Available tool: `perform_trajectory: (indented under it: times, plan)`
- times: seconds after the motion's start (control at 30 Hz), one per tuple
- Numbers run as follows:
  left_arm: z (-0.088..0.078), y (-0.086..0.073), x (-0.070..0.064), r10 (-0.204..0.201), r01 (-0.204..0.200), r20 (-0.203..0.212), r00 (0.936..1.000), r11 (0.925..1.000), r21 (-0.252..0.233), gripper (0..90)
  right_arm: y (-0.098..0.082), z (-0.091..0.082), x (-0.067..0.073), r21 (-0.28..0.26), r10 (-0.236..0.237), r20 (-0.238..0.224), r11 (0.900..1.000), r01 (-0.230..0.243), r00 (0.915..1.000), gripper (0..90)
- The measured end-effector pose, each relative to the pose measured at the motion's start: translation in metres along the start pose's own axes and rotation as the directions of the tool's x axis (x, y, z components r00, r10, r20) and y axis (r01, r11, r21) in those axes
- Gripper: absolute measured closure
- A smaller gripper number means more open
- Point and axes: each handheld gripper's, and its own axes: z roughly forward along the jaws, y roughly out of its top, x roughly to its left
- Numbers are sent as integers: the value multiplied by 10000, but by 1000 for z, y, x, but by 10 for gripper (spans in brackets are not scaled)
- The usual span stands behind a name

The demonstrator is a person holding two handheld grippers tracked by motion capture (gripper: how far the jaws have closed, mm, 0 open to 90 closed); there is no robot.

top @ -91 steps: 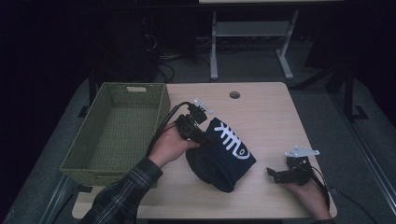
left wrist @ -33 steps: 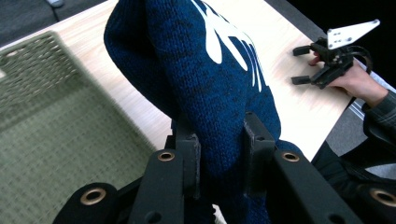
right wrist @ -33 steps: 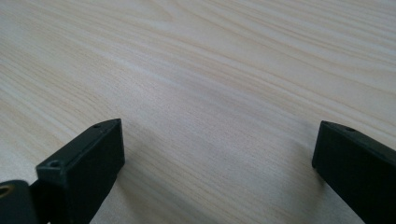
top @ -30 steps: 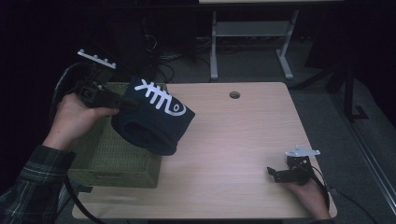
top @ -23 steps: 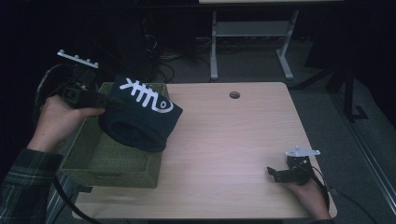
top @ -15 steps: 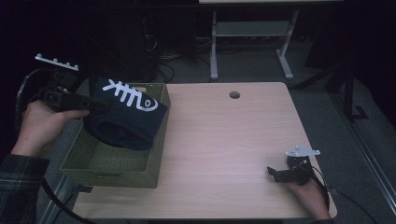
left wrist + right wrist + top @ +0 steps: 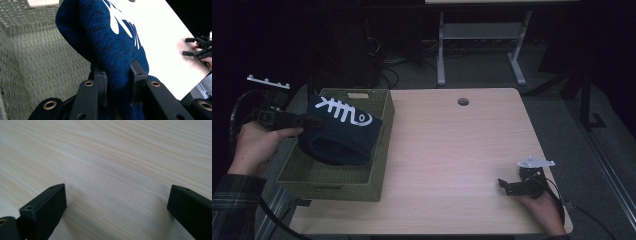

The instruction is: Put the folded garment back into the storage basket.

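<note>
The left tongs are clamped on a dark blue knitted garment with a white fishbone print, held over the woven green basket at the table's left edge, its bulk inside the rim. The right tongs rest wide apart on bare wood, well away.

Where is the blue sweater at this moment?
In the high view, the blue sweater hangs at the left, over the green basket, clamped by the left gripper.
</note>
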Motion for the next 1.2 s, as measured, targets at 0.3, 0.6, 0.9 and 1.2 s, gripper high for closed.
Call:
perform_trajectory:
  times: [0.3,0.6,0.9,1.2]
  plan:
    - [9,-13,14,-366,368,-144,9992,9992,142,728,0,0,0,1,1,1,10000,-1,10000,19]
    - [29,-24,25,-732,734,-76,9973,9966,378,728,0,0,0,-2,-7,4,10000,7,10000,20]
    - [43,-28,30,-861,852,113,9962,9942,660,728,0,0,0,0,-8,1,10000,8,10000,20]
    - [55,-32,40,-1057,1048,78,9944,9914,789,728,0,0,0,3,-8,1,10000,8,10000,20]
